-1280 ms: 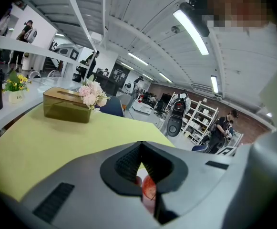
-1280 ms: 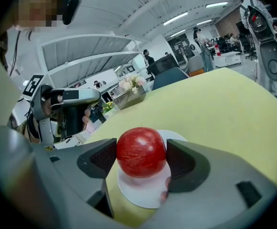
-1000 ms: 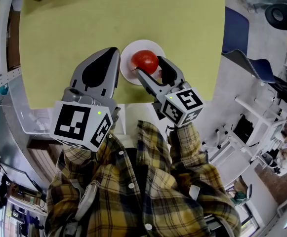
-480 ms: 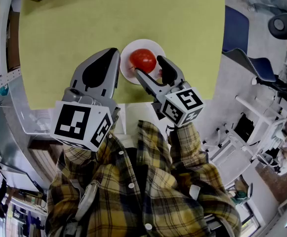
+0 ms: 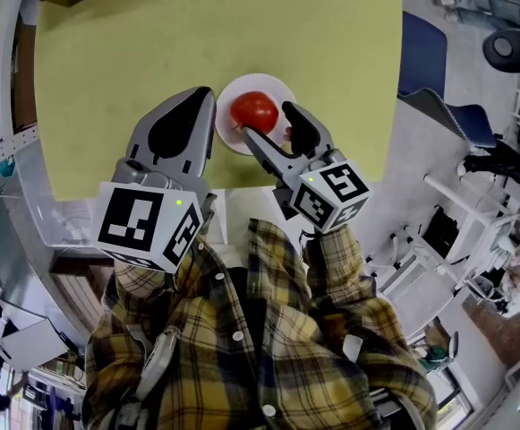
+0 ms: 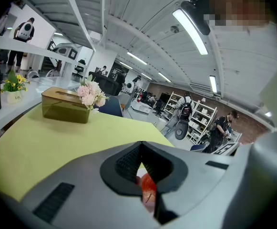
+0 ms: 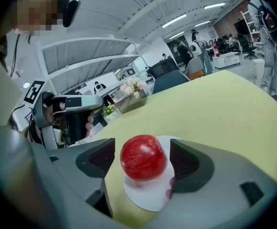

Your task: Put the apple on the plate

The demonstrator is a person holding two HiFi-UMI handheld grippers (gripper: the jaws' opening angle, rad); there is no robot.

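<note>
The grey left gripper (image 5: 204,97) hovers with its jaws pressed together, empty. Right of it, the round red apple (image 5: 254,112) sits on the small white plate (image 5: 278,87). The right gripper's (image 5: 268,121) jaws have just been opening and stand wide either side of the apple, clear of it.

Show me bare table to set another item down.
Free: the yellow table beyond the plate, up to the tissue box at the far corner. Crowded: the near edge, left gripper beside the plate, right gripper's fingers just opening around the apple.
</note>
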